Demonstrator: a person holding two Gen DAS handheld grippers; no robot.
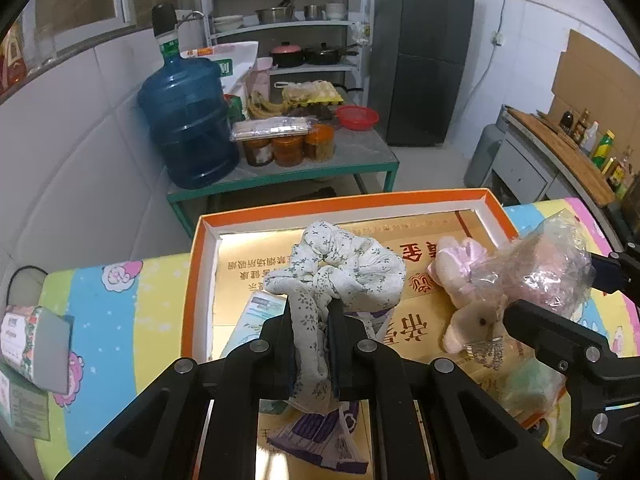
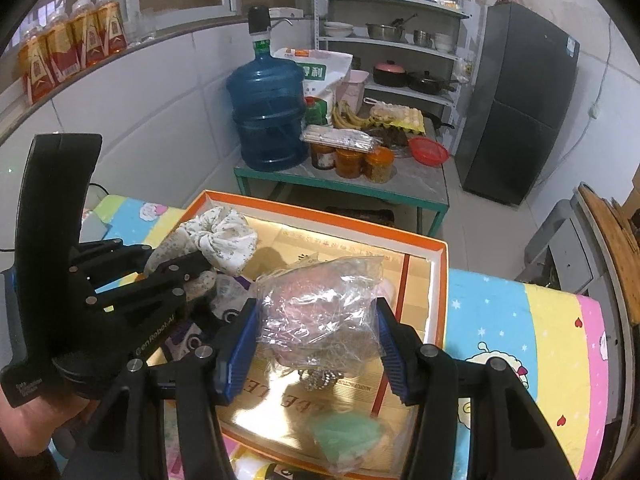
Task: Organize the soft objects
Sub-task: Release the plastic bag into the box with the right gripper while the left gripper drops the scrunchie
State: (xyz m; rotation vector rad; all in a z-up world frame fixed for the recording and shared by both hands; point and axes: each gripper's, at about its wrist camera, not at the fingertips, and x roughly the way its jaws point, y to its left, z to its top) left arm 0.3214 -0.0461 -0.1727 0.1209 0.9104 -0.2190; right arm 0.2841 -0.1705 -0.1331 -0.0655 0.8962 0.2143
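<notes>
My left gripper [image 1: 312,312] is shut on a white floral cloth [image 1: 340,268], which bunches above the orange-rimmed box [image 1: 344,204]. In the right wrist view that cloth [image 2: 218,240] hangs over the box's left part, held by the left gripper [image 2: 196,264]. My right gripper [image 2: 316,320] is shut on a clear crinkly plastic bag [image 2: 320,308] with something pinkish inside, held over the box [image 2: 320,216]. The same bag [image 1: 548,268] shows at the right of the left wrist view. A pink plush toy [image 1: 468,300] lies in the box beside it.
The box rests on a colourful cartoon mat [image 1: 104,312] [image 2: 520,328]. A greenish soft item [image 2: 344,436] and printed packets [image 1: 320,436] lie in the box. Behind stands a green-framed table [image 1: 280,172] with a blue water jug [image 1: 188,120], jars, a fridge [image 1: 420,52] and shelves.
</notes>
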